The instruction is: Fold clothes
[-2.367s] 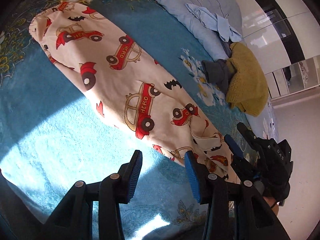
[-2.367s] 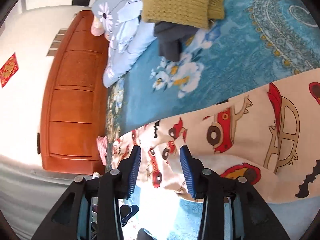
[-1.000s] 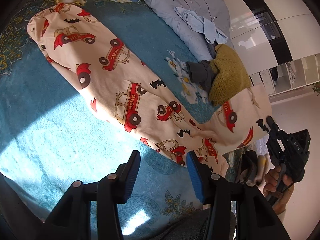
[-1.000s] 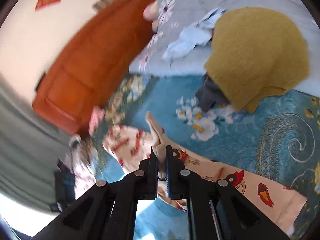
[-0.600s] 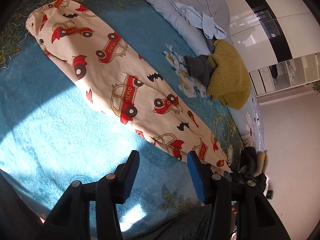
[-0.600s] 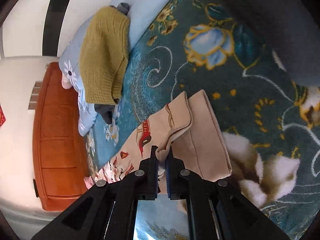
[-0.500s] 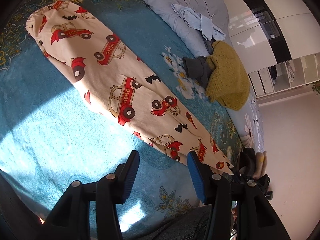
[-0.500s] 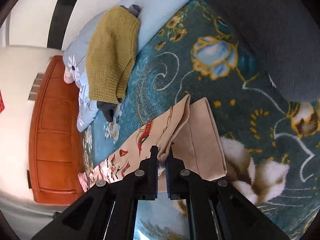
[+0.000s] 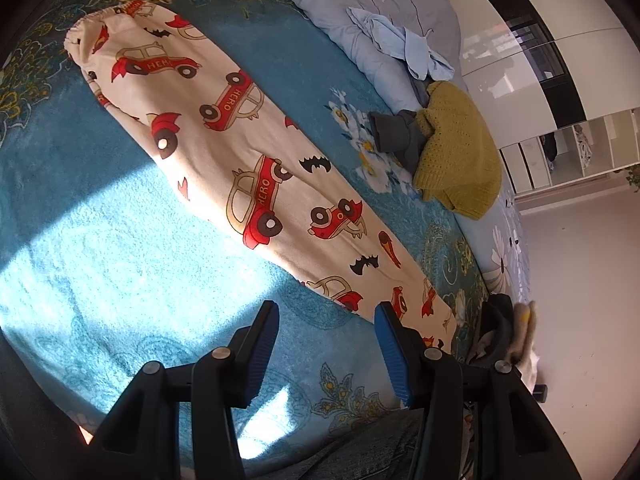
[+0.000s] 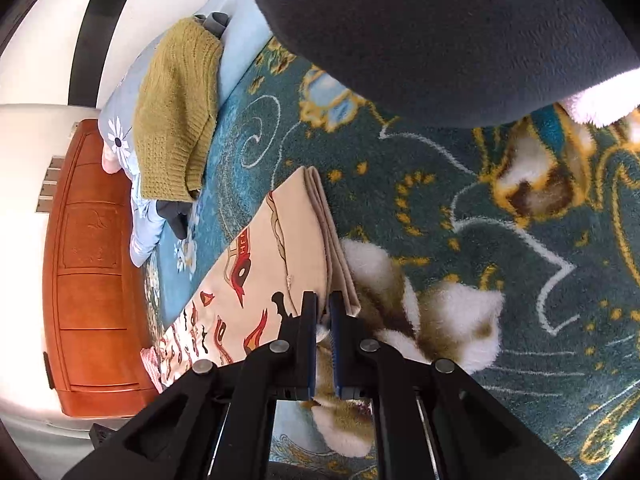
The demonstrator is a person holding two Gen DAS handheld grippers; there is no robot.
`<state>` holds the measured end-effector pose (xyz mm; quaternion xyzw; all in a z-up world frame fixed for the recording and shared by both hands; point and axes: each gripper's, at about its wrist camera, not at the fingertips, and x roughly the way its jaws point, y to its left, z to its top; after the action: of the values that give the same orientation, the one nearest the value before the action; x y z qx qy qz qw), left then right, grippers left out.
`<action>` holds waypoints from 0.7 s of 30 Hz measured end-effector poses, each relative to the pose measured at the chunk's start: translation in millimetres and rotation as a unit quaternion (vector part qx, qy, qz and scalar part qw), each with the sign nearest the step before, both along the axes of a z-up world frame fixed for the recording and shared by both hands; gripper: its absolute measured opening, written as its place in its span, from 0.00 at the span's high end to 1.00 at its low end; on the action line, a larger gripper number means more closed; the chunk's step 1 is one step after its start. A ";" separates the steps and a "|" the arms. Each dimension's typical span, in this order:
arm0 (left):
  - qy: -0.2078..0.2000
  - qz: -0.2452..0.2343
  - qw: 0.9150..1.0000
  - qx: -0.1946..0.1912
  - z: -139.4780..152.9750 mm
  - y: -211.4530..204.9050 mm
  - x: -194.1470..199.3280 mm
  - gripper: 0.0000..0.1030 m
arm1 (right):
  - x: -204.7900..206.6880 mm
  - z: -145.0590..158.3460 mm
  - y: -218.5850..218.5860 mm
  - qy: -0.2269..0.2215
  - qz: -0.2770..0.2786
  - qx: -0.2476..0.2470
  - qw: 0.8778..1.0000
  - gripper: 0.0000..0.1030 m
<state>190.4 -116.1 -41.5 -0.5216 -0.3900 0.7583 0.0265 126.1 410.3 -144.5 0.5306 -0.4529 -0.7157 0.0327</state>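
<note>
Cream pyjama trousers (image 9: pixel 248 168) printed with red cars and black bats lie stretched flat across the blue bedspread (image 9: pixel 100 240), waistband at the far left, leg hems at the near right. My left gripper (image 9: pixel 326 332) hovers open above the bedspread beside the trousers' lower edge, with nothing between its blue pads. In the right wrist view the leg hems (image 10: pixel 316 240) lie flat on the bed, and my right gripper (image 10: pixel 325 316) is shut on their corner.
A mustard knitted sweater (image 9: pixel 456 168) and a dark grey garment (image 9: pixel 394 136) lie beyond the trousers, by a pale blue flowered quilt (image 9: pixel 372 4) with a light blue cloth on it. A dark fleece item (image 10: pixel 440 36) lies near the hems. An orange wooden headboard (image 10: pixel 92 272) stands at the bed's end.
My right gripper swung down and rolled, carrying the lifted leg hems out and laying them flat on the bed. The trousers now lie straight. The left gripper stayed put.
</note>
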 end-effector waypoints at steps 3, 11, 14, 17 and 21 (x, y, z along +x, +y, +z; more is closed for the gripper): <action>-0.002 0.017 1.000 0.003 -2.8 -10.2 4.0 0.48 | -1.2 4.3 -3.6 -0.005 0.014 0.017 1.000 0.94; -0.005 0.074 0.997 0.018 -21.3 -46.9 17.2 0.48 | -3.3 50.8 -10.1 -0.011 0.050 0.151 0.987 0.94; -0.003 0.081 0.996 0.038 -33.3 -56.3 15.8 0.48 | -5.1 80.1 -14.0 0.003 0.046 0.181 0.982 0.91; 0.003 0.089 0.995 0.046 -43.2 -66.7 10.6 0.48 | -18.2 109.9 -45.6 0.046 0.077 0.144 0.986 0.91; 0.001 0.125 0.989 0.077 -64.2 -92.0 5.1 0.48 | -39.2 122.0 -121.2 0.072 0.148 0.078 0.983 0.87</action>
<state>195.5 -208.2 -105.8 -0.4647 -0.5096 0.7236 -0.0283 86.9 289.1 -22.5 0.5398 -0.3083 -0.7726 0.1291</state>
